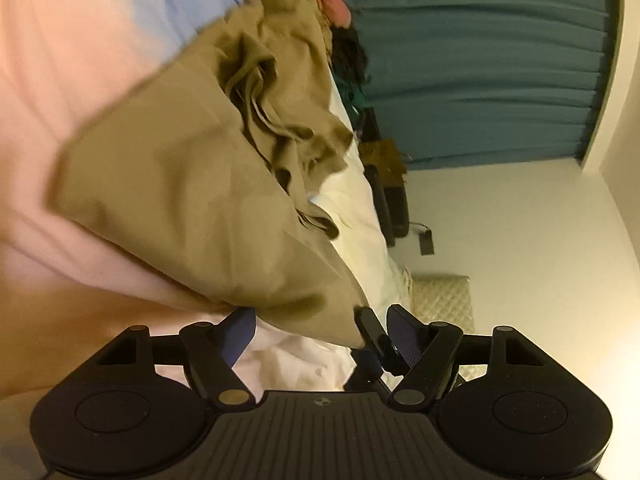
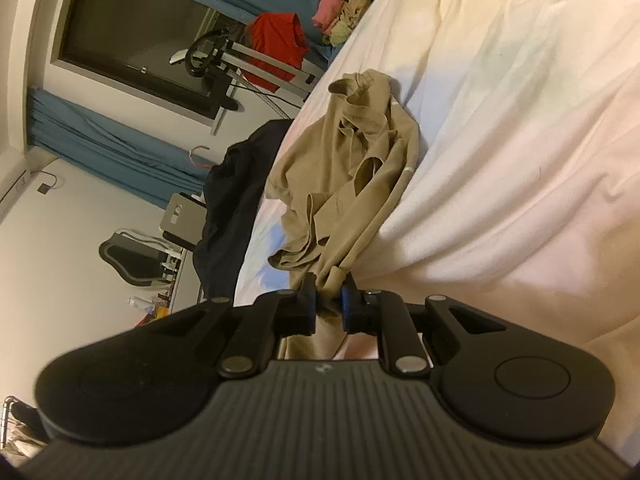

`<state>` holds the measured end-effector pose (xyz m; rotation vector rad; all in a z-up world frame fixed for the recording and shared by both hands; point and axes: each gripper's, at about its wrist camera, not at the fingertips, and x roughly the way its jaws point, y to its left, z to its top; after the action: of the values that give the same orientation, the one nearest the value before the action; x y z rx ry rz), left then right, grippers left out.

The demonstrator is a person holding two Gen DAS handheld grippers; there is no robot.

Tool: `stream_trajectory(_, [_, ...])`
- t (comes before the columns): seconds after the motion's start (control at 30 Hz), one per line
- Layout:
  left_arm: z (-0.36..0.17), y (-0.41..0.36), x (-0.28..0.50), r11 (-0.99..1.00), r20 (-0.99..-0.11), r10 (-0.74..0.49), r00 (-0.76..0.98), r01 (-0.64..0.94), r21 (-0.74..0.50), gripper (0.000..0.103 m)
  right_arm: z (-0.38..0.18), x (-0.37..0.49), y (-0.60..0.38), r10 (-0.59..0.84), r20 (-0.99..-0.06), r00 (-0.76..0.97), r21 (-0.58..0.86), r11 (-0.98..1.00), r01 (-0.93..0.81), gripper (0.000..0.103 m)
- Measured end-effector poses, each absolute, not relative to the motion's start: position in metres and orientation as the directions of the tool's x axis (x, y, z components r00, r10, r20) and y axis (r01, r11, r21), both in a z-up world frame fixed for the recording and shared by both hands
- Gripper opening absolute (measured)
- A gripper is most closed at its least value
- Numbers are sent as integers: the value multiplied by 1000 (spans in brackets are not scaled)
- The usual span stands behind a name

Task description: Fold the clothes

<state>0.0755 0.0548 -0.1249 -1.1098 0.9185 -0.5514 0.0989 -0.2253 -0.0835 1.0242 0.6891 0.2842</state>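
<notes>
A tan garment [image 1: 192, 184] lies crumpled on the white bed sheet [image 1: 48, 80]. In the left wrist view my left gripper [image 1: 324, 330] is open, its fingers spread wide at the garment's near edge, with nothing between them. The other gripper's fingers [image 1: 372, 332] show next to my right finger, pinching the garment's corner. In the right wrist view my right gripper [image 2: 329, 304] is shut on a bunched edge of the tan garment [image 2: 344, 168], which stretches away across the sheet [image 2: 520, 120].
A pile of coloured clothes [image 2: 340, 12] lies at the bed's far end. A dark garment [image 2: 236, 200] hangs off the bed's side. Teal curtains [image 1: 480, 60], a red cloth [image 2: 276, 52], a window, a desk and a chair stand beyond the bed.
</notes>
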Motion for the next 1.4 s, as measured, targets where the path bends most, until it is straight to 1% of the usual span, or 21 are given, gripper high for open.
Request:
stream_trajectory(0.13, [-117, 67, 65, 519, -473, -686, 553, -83, -851, 74, -74, 96, -223, 530, -376, 760, 844, 534, 45, 14])
stream_trajectory(0.27, [-120, 78, 68, 520, -488, -660, 571, -121, -846, 73, -68, 93, -222, 530, -351, 772, 839, 544, 9, 12])
stream_trajectory(0.37, [-124, 77, 75, 542, -521, -640, 565, -149, -827, 68, -73, 97, -223, 522, -369, 769, 839, 544, 33, 12])
stream_trajectory(0.53, [-128, 86, 75, 574, -573, -604, 553, -196, -795, 68, -81, 99, -226, 511, -394, 764, 840, 537, 74, 12])
stream_trajectory(0.6, [-129, 89, 76, 587, -588, -584, 560, -209, -782, 65, -81, 99, -225, 509, -395, 765, 838, 541, 72, 12])
stream_trajectory(0.63, [-128, 89, 76, 587, -586, -578, 568, -209, -782, 60, -81, 98, -225, 509, -395, 765, 836, 544, 70, 12])
stream_trajectory(0.67, [-127, 91, 75, 582, -577, -574, 581, -205, -787, 48, -81, 99, -225, 508, -396, 765, 836, 543, 72, 12])
stream_trajectory(0.73, [-120, 91, 73, 581, -546, -575, 609, -165, -797, 40, -82, 99, -226, 505, -398, 765, 838, 541, 79, 12])
stream_trajectory(0.8, [-109, 88, 70, 592, -504, -584, 636, -92, -801, 37, -83, 100, -226, 503, -401, 766, 839, 538, 86, 12])
stream_trajectory(0.83, [-106, 86, 69, 597, -494, -585, 643, -69, -799, 32, -84, 100, -227, 502, -403, 766, 839, 536, 90, 12])
stream_trajectory(0.9, [-103, 84, 69, 603, -488, -589, 645, -52, -796, 31, -85, 100, -227, 499, -406, 766, 840, 533, 97, 12])
stream_trajectory(0.93, [-105, 84, 71, 604, -500, -588, 636, -65, -794, 33, -86, 101, -228, 498, -407, 766, 841, 532, 101, 12])
stream_trajectory(0.97, [-110, 84, 74, 608, -524, -584, 620, -93, -788, 38, -87, 101, -228, 499, -409, 764, 843, 527, 107, 12])
stream_trajectory(1.03, [-122, 86, 79, 609, -578, -574, 579, -170, -775, 38, -90, 102, -228, 502, -414, 759, 847, 518, 119, 12])
stream_trajectory(1.13, [-131, 90, 83, 582, -585, -577, 570, -216, -784, 38, -90, 101, -229, 497, -418, 761, 846, 519, 127, 12])
stream_trajectory(1.17, [-130, 89, 84, 576, -576, -579, 577, -211, -790, 37, -90, 100, -230, 493, -419, 763, 846, 517, 131, 12])
stream_trajectory(1.2, [-128, 87, 85, 573, -564, -583, 585, -196, -796, 32, -89, 100, -231, 490, -419, 764, 846, 515, 134, 12])
stream_trajectory(1.27, [-123, 85, 83, 576, -541, -580, 609, -163, -801, 11, -86, 93, -240, 447, -406, 797, 854, 496, 157, 13])
stream_trajectory(1.4, [-120, 87, 75, 500, -460, -611, 645, -136, -855, 12, -70, 77, -263, 356, -343, 869, 867, 476, 148, 13])
